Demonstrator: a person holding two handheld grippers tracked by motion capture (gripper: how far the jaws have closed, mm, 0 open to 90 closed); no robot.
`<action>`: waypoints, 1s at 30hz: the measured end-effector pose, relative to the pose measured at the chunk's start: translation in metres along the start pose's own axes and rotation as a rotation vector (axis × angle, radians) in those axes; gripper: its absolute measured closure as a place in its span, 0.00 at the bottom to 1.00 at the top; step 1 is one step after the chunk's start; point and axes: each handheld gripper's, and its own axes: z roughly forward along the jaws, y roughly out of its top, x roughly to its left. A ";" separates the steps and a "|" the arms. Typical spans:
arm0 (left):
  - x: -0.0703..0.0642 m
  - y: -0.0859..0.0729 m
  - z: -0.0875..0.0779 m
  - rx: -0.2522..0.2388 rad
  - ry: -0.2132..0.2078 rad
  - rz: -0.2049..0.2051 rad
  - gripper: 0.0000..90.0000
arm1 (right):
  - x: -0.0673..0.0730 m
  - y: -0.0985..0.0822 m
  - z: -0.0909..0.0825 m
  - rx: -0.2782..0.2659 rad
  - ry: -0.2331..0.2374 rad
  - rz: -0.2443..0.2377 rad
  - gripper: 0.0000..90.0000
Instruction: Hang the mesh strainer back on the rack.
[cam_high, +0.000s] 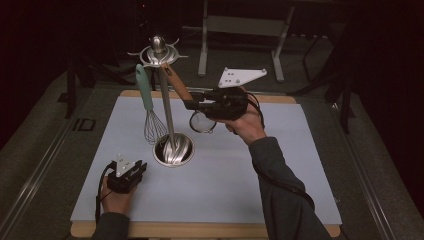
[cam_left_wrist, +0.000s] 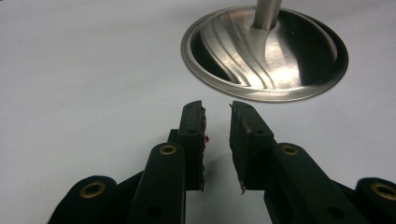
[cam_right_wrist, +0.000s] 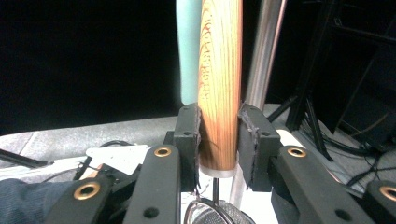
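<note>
A steel utensil stand (cam_high: 173, 150) rises from its round base mid-table to a ring of hooks at the top. A whisk (cam_high: 150, 120) with a teal handle hangs from one hook. My right gripper (cam_high: 192, 103) is shut on the wooden handle (cam_high: 176, 82) of a small strainer, whose mesh bowl (cam_high: 202, 121) hangs below the jaws; the handle slants up to the hook ring. In the right gripper view the pads (cam_right_wrist: 247, 135) press the wooden handle (cam_right_wrist: 219, 70) from both sides. My left gripper (cam_high: 141, 167) rests low at the front left, open with nothing between its jaws (cam_left_wrist: 217, 106), facing the stand's base (cam_left_wrist: 264, 53).
A pale mat (cam_high: 250, 165) covers a wooden board. The teal whisk handle (cam_right_wrist: 189, 46) and the steel pole (cam_right_wrist: 266, 46) stand close behind the gripped handle. A metal frame (cam_high: 240, 25) and dark tripod legs stand beyond the table's far edge.
</note>
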 end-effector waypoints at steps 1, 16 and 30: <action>0.000 0.000 0.000 0.000 0.000 0.000 0.84 | 0.000 0.000 0.000 0.000 0.000 0.000 0.78; 0.000 0.000 0.000 0.000 -0.001 0.001 0.84 | 0.009 -0.001 0.019 0.077 -0.111 -0.052 0.78; 0.000 0.000 0.000 -0.001 0.000 0.000 0.84 | 0.011 0.000 0.027 0.095 -0.112 -0.050 0.77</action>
